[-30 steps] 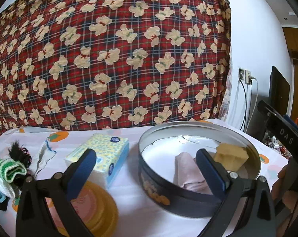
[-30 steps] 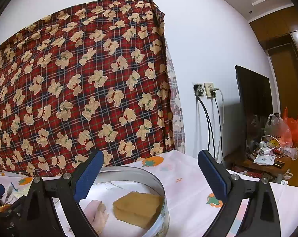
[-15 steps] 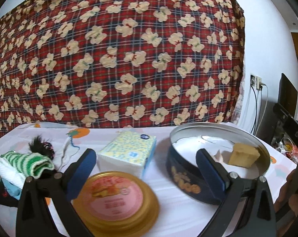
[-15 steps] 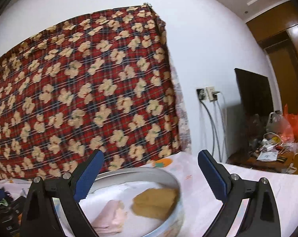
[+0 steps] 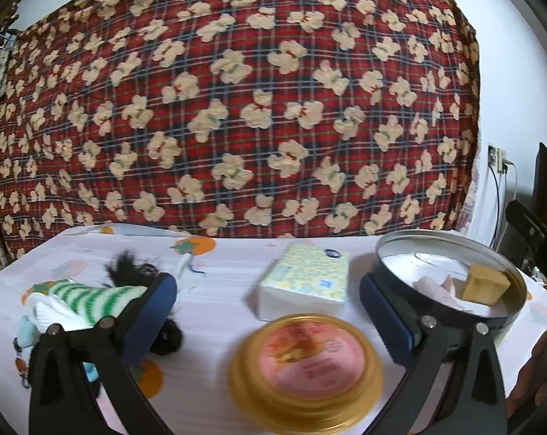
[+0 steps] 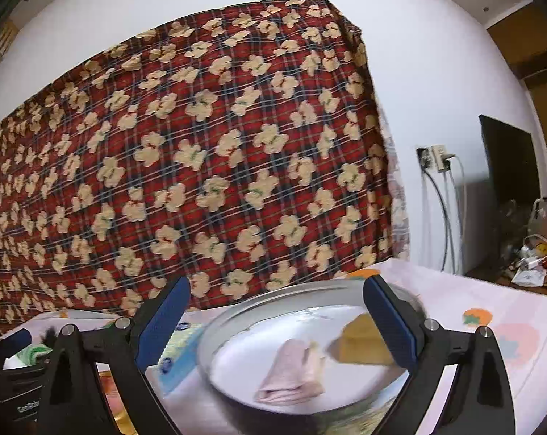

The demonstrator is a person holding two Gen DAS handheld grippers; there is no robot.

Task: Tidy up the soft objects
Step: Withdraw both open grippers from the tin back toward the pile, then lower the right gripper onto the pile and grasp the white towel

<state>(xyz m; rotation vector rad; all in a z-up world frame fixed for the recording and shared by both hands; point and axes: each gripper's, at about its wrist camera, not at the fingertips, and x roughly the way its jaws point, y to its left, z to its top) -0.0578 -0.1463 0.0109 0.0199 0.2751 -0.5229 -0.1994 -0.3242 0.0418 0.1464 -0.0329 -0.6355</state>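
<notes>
Knitwear is what we judge we must lift next: the green-and-white striped knitted piece (image 5: 88,295) lying at the table's left edge on a heap with a black tuft, light and limp, best pinched at its bunched middle. Our left gripper (image 5: 270,311) and right gripper (image 6: 275,322) both stand spread wide, holding nothing. Between the heap and the round dark metal tin (image 5: 451,282), where a folded pink cloth (image 6: 291,373) and yellow sponge block (image 6: 360,340) lie, sit a yellow-patterned tissue pack (image 5: 304,282) and a gold-rimmed pink lid (image 5: 306,366), which we must clear.
</notes>
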